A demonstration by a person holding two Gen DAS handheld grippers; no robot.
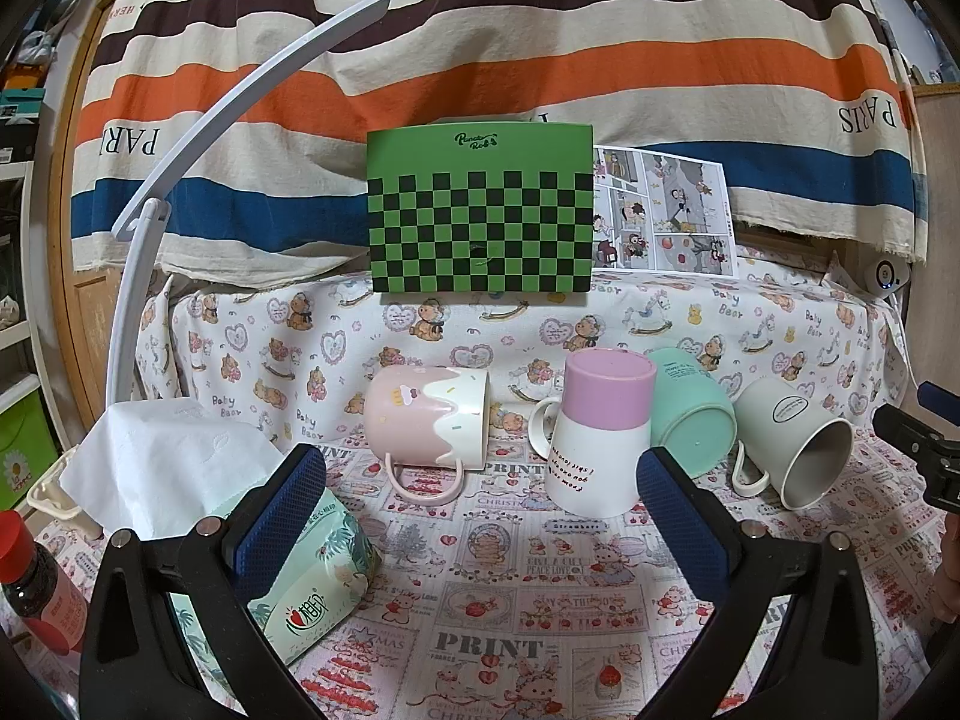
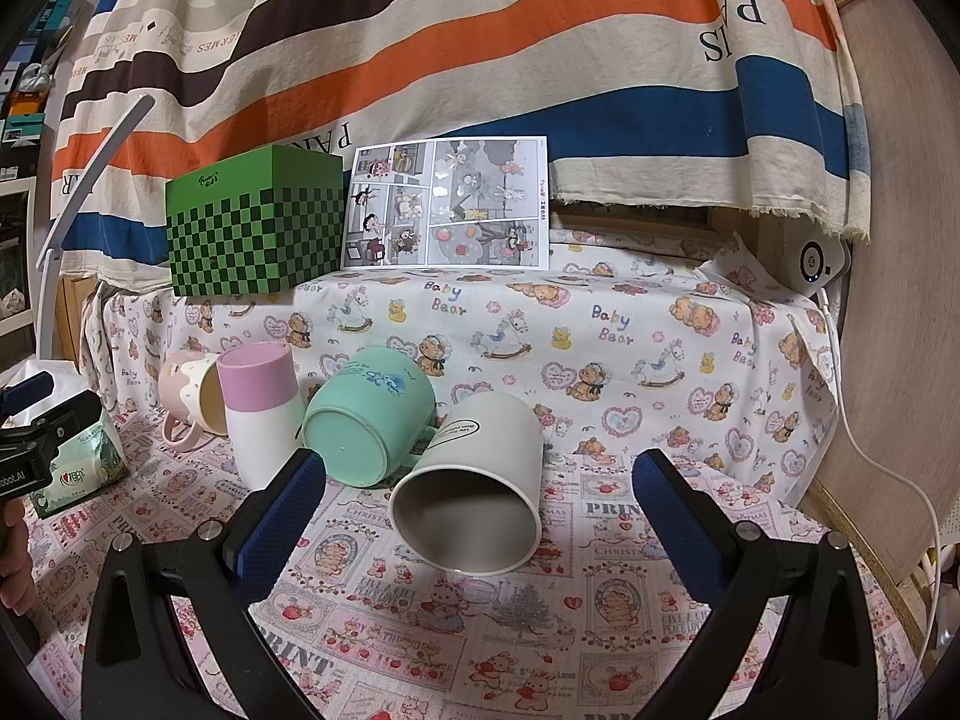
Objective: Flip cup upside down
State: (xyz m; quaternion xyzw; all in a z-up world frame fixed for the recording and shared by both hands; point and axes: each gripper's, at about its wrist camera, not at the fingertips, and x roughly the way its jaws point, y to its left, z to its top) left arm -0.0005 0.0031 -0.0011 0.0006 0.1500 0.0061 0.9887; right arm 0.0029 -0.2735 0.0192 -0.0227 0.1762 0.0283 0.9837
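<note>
Several mugs sit on the printed cloth. A pink and cream mug [image 1: 429,420] [image 2: 191,399] lies on its side. A purple and white mug [image 1: 600,435] [image 2: 261,414] stands upside down. A teal cup [image 1: 693,420] [image 2: 369,414] lies on its side, base toward me. A white mug [image 1: 795,441] [image 2: 480,495] lies on its side, its mouth toward the right gripper. My left gripper [image 1: 480,468] is open and empty in front of the mugs. My right gripper [image 2: 480,474] is open and empty, with the white mug between its fingers but apart from them.
A tissue pack [image 1: 312,576] [image 2: 78,468] lies at the left, with a red-capped bottle [image 1: 36,588] beside it. A green checkered box [image 1: 480,210] [image 2: 258,222] and a comic sheet [image 2: 447,204] stand on the raised shelf behind. A white lamp arm [image 1: 198,132] curves at the left.
</note>
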